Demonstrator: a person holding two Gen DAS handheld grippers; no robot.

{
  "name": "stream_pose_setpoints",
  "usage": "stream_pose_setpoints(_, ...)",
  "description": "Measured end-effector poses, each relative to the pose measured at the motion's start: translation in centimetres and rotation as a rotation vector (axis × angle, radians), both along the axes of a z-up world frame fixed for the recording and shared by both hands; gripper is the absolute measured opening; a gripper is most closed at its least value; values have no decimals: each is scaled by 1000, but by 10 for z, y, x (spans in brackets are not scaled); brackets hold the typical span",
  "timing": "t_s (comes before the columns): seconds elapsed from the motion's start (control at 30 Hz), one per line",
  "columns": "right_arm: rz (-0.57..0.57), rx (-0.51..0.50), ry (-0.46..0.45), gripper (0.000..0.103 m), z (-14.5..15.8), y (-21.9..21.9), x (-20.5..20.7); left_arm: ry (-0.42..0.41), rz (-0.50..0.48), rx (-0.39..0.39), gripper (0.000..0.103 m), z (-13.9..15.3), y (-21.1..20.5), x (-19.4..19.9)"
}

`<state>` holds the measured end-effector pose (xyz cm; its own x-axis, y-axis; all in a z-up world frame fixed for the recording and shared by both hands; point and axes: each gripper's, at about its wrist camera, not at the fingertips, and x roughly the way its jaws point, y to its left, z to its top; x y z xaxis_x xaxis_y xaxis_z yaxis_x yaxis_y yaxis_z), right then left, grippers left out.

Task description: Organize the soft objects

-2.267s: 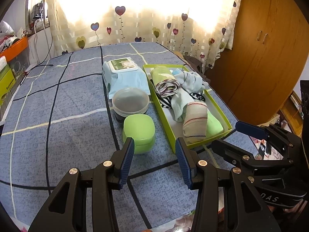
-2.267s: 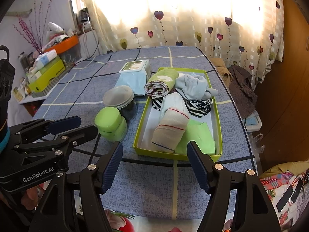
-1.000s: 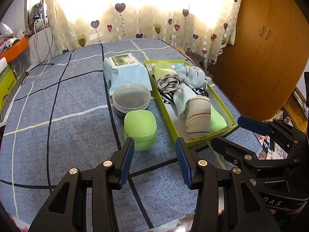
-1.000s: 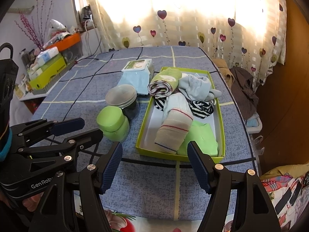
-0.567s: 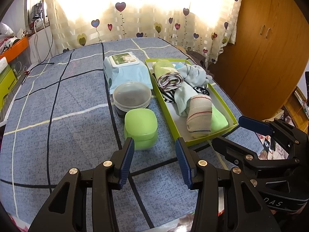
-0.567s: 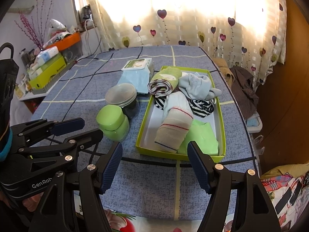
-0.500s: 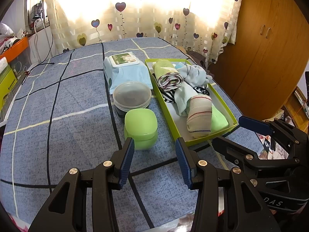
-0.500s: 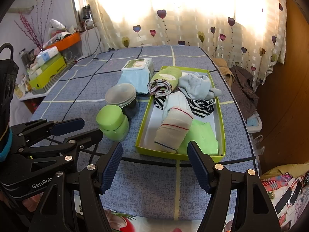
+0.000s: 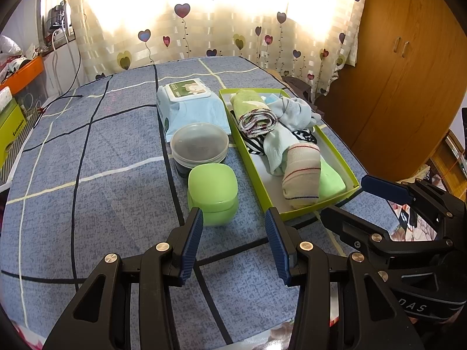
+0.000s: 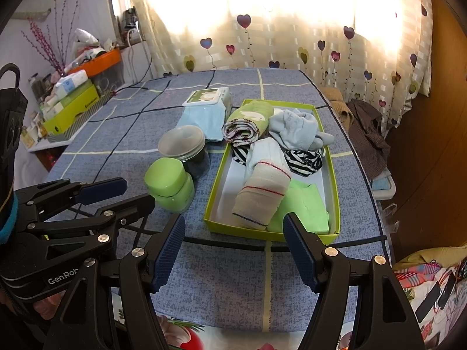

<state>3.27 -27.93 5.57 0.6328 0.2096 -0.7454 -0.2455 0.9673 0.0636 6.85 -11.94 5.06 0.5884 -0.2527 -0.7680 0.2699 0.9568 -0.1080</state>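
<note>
A green tray (image 9: 352,176) (image 10: 210,201) on the blue table holds several soft items: a green rolled towel (image 9: 250,104) (image 10: 253,114), a light blue cloth (image 9: 294,112) (image 10: 294,129), striped socks (image 10: 303,161), a beige striped roll (image 9: 300,176) (image 10: 262,194) and a light green cloth (image 9: 331,180) (image 10: 303,207). My left gripper (image 9: 232,243) is open and empty, hovering over the table's near edge, just before a green lidded pot. My right gripper (image 10: 235,248) is open and empty, just before the tray's near end.
A green lidded pot (image 9: 213,194) (image 10: 169,185), a clear-lidded dark jar (image 9: 200,147) (image 10: 184,148) and a blue wipes pack (image 9: 191,106) (image 10: 205,112) stand left of the tray. A wooden wardrobe (image 9: 408,73) is on the right. Boxes (image 10: 70,102) line the left wall.
Both views have shifted only slightly; the tray and pots sit a little nearer. Both grippers stay open and empty.
</note>
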Motion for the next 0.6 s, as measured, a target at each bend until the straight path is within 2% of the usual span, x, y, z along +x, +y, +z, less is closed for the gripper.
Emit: stream_pose_setpoints(0.6,-1,0,2,70,0,-1,1,0,1,6,45,-1,0,1)
